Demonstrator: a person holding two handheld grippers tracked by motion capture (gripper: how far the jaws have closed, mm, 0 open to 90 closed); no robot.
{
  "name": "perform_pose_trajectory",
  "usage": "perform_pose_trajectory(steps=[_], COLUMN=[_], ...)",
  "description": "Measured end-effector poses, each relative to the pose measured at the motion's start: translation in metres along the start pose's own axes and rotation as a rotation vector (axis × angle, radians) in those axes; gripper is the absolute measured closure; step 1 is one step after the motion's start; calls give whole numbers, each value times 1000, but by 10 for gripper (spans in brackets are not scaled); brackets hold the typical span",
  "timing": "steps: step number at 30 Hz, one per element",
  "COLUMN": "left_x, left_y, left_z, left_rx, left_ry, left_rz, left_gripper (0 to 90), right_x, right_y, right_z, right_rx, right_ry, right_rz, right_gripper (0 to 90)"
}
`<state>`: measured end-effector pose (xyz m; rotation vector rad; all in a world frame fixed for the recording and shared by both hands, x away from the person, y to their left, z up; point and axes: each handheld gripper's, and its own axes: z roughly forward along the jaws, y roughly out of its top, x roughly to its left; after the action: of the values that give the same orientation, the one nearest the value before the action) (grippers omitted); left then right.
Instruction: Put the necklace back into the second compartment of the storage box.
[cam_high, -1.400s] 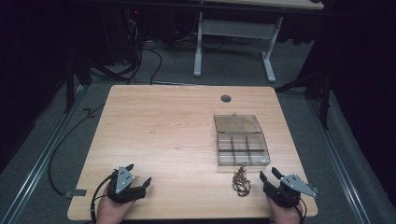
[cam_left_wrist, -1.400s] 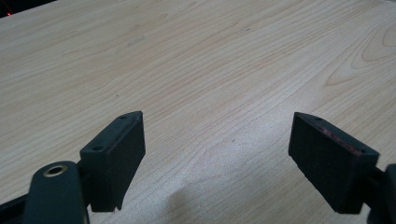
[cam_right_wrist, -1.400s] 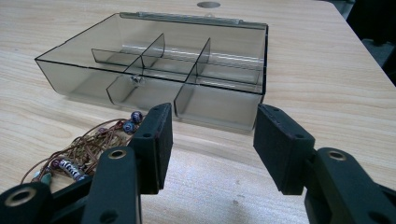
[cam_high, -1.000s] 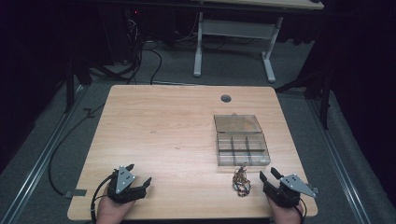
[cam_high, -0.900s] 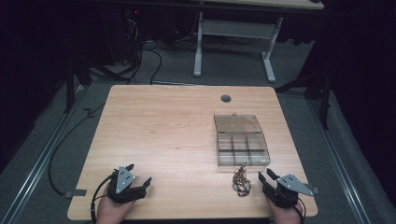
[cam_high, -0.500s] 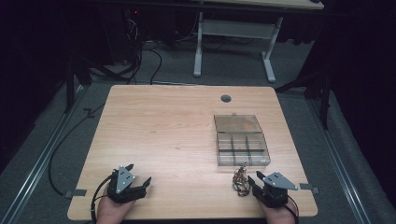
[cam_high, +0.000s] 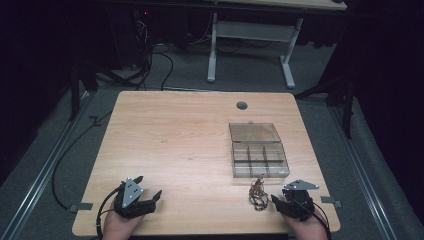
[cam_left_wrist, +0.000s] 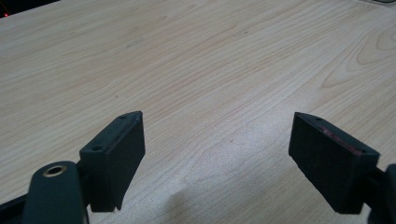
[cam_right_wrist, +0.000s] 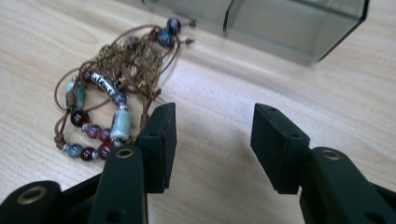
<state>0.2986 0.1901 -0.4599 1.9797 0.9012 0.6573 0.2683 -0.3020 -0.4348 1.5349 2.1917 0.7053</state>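
A beaded bracelet (cam_high: 257, 195) on brown cord lies near the table's front right, just in front of a clear compartment box (cam_high: 286, 168) whose lid (cam_high: 254, 132) lies open behind it. In the right gripper view the bracelet (cam_right_wrist: 100, 112) lies just left of the left jaw, touching or nearly touching it, and the box (cam_right_wrist: 289, 28) stands beyond. My right gripper (cam_high: 274, 200) (cam_right_wrist: 212, 116) is open. Its jaws have just been opening, and only bare wood is between them. My left gripper (cam_high: 149, 186) (cam_left_wrist: 217, 126) rests open at the front left, over bare wood.
The wooden table (cam_high: 175, 140) has a round cable hole (cam_high: 242, 105) at the back. Tape tabs (cam_high: 80, 206) mark the front edge. A white desk frame (cam_high: 250, 30) and cables (cam_high: 150, 55) lie on the floor beyond.
My right gripper has shifted left along the front edge, up to the bracelet's side. The left gripper, the bracelet and the box have stayed put.
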Motion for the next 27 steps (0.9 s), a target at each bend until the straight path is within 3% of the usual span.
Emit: perform_pose_trajectory(steps=[4,16,27], left_x=[0,-1,-1], left_y=[0,0,0], left_z=[0,0,0], left_rx=[3,5,7], left_ry=[-2,-8,-9], left_rz=[4,8,12], left_gripper=[188,188,188], right_x=[-2,-3,12], right_y=[2,16,38], right_z=[1,-6,-2], right_rx=[73,147,237], right_ry=[10,47,74], right_rz=[-1,-18,-99], right_gripper=[506,505,509])
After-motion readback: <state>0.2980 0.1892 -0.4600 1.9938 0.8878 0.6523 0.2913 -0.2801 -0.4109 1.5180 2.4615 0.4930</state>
